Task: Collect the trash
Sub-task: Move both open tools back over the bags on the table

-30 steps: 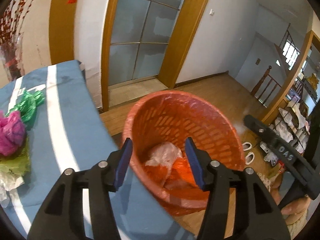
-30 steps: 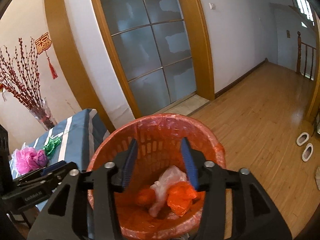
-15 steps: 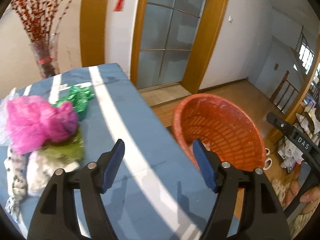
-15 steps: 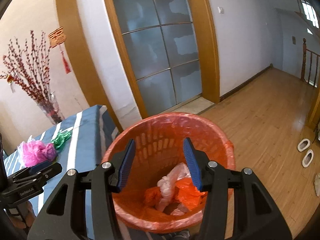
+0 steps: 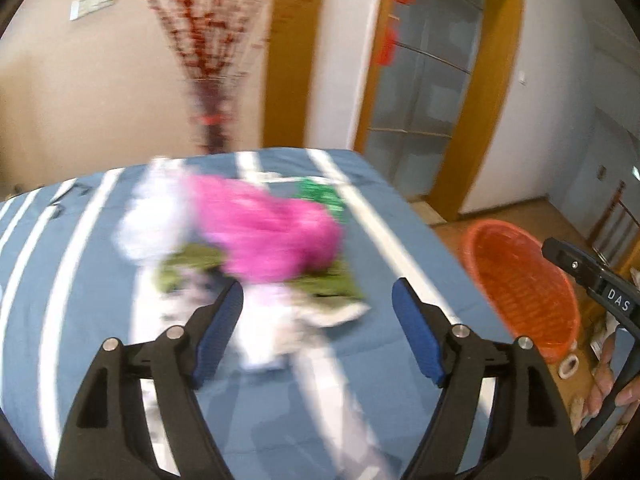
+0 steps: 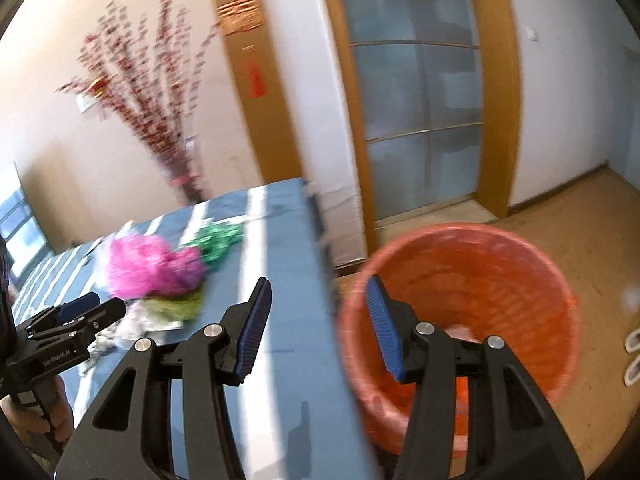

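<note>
several crumpled bags lie heaped on the worktop (image 5: 404, 224) just ahead of the left tongs (image 5: 318, 328), whose empty jaws are opening, so aim low into the pink bag (image 5: 272, 236) before pinching, while the right tongs (image 6: 316, 324), half spread and empty, wait beside the orange bin (image 6: 532, 280).

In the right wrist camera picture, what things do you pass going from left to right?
Other black hand-held gripper → crumpled pink plastic bag → crumpled green plastic wrapper → round orange plastic basket → white slippers on the floor.

Striped blue surface (image 5: 400, 248) with trash

Pink bag (image 5: 272, 236), green bag (image 5: 320, 196), olive bag (image 5: 336, 284) and white scraps (image 5: 148, 224) lie heaped at its middle.
</note>
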Tool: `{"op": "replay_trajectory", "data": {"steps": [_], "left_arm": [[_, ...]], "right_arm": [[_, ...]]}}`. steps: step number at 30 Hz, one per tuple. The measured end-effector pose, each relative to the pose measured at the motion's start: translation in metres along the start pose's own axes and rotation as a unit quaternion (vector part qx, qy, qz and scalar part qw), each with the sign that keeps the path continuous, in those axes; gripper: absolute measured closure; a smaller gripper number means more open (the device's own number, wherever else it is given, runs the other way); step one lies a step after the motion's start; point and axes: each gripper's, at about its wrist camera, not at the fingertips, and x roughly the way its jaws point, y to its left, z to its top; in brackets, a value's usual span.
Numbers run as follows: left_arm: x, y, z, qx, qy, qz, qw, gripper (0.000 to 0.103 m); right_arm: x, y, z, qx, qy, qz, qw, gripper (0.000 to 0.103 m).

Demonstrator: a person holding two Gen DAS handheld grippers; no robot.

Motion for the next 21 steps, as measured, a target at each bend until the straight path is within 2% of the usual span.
{"op": "replay_trajectory", "data": {"steps": [4,11,15,21], "left_arm": [[-0.014,0.047,-0.001,-0.019,-0.018,0.050,0.9984,0.025],[-0.023,0.122,0.000,-0.084,-0.031,0.093,0.9916,0.025],[-0.025,0.145,-0.003,-0.103,-0.031,0.105,0.9887,0.025],[-0.025,0.160,-0.005,-0.115,-0.028,0.110,0.9869,0.025]], "right_arm": [[0.023,0.048,0.005,-0.031,0.017,0.042,0.998,0.052],[0.075,0.116,0.016,-0.058,0.048,0.087,0.993,0.053],[0.100,0.129,0.020,-0.049,0.064,0.095,0.992,0.053],[0.126,0.137,0.019,-0.039,0.092,0.091,0.991,0.054]]}}
